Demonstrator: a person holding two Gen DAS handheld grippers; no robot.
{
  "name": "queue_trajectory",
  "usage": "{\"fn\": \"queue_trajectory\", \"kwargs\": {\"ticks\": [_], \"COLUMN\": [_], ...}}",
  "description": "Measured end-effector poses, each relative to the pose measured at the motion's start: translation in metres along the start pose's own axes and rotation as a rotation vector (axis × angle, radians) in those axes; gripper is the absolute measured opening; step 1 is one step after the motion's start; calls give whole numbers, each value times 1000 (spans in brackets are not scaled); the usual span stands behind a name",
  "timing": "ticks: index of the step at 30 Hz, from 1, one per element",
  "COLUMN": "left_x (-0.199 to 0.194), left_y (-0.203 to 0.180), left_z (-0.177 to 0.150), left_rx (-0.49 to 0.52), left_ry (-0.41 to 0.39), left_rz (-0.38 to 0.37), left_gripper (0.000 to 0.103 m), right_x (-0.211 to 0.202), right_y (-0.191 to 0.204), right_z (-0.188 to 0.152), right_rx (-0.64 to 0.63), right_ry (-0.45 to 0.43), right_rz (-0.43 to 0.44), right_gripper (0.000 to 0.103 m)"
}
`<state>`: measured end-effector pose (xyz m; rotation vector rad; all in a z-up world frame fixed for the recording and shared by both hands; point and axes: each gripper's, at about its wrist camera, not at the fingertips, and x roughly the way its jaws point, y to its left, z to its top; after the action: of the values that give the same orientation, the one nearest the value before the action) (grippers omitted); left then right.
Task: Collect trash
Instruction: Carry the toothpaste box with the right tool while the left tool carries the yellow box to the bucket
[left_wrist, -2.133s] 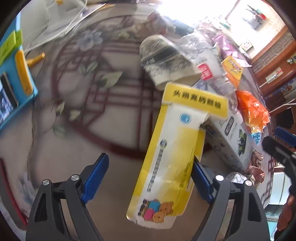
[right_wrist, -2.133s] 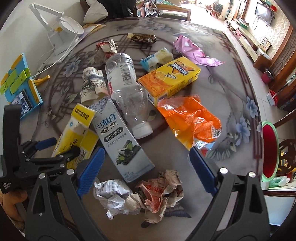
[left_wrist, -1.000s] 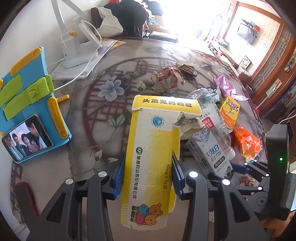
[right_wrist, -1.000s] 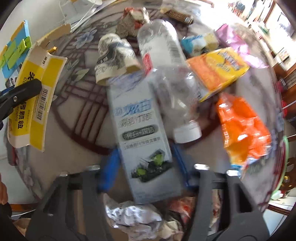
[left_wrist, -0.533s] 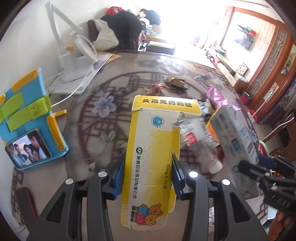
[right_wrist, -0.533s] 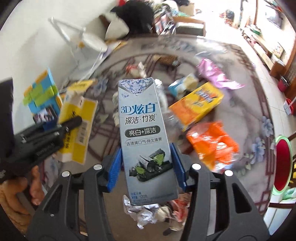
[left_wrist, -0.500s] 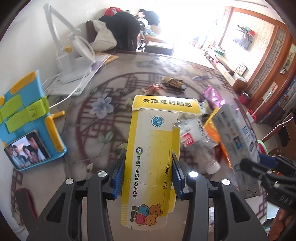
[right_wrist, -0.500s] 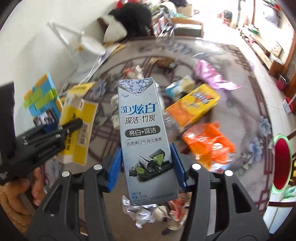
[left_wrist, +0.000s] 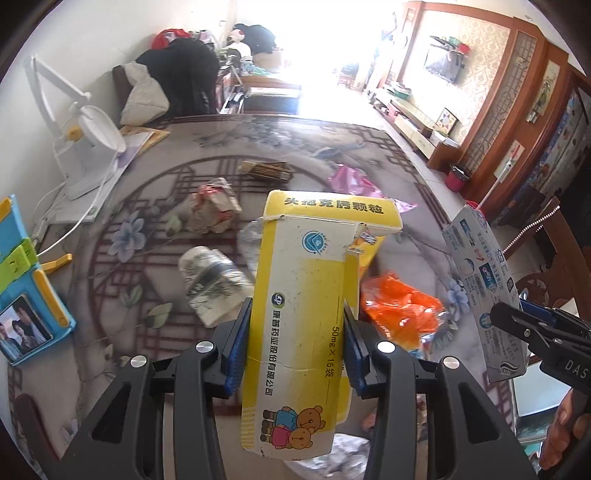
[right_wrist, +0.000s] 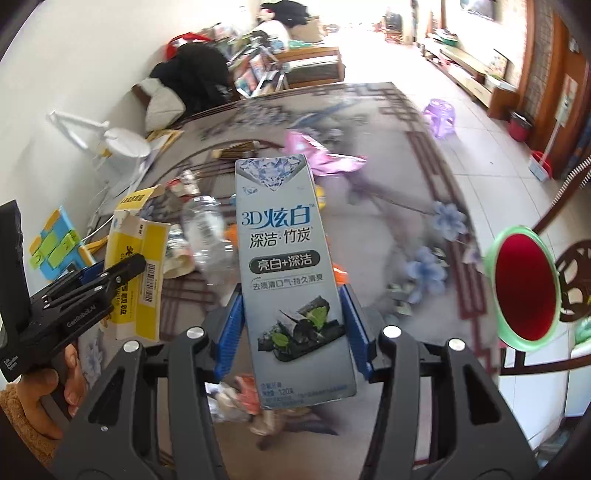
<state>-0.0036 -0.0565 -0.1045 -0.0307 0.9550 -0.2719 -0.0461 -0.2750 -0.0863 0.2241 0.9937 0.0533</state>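
Trash is in both my tools: my left gripper (left_wrist: 297, 343) clamps the yellow medicine box (left_wrist: 314, 295), my right gripper (right_wrist: 291, 325) the grey toothpaste box (right_wrist: 290, 266). Both now hang higher above the table (left_wrist: 177, 177) than half a second ago. Next, I judge, carry them to the red bin (right_wrist: 524, 291), off right.

My left gripper (left_wrist: 297, 343) and right gripper (right_wrist: 291, 328): black frames, blue pads, silver screws; tan fuzzy sleeve (right_wrist: 22, 421).
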Motion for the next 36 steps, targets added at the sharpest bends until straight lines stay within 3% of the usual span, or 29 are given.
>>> {"fn": "queue_trajectory", "kwargs": {"ticks": [18, 31, 36], "left_x": [31, 57, 70], "left_y": [-140, -256, -291], "left_z": [16, 25, 31], "left_rx": [114, 288, 333], "left_ry": [19, 64, 85], "left_rz": [-80, -183, -226], "left_gripper": [41, 41, 41], "right_x": [-30, -29, -20], "right_y": [-148, -296, -326], "right_z": [2, -12, -14], "right_rx": [146, 369, 397], "right_ry": [-39, 4, 20], "right_rz": [-79, -241, -285], "right_gripper": [49, 49, 49]}}
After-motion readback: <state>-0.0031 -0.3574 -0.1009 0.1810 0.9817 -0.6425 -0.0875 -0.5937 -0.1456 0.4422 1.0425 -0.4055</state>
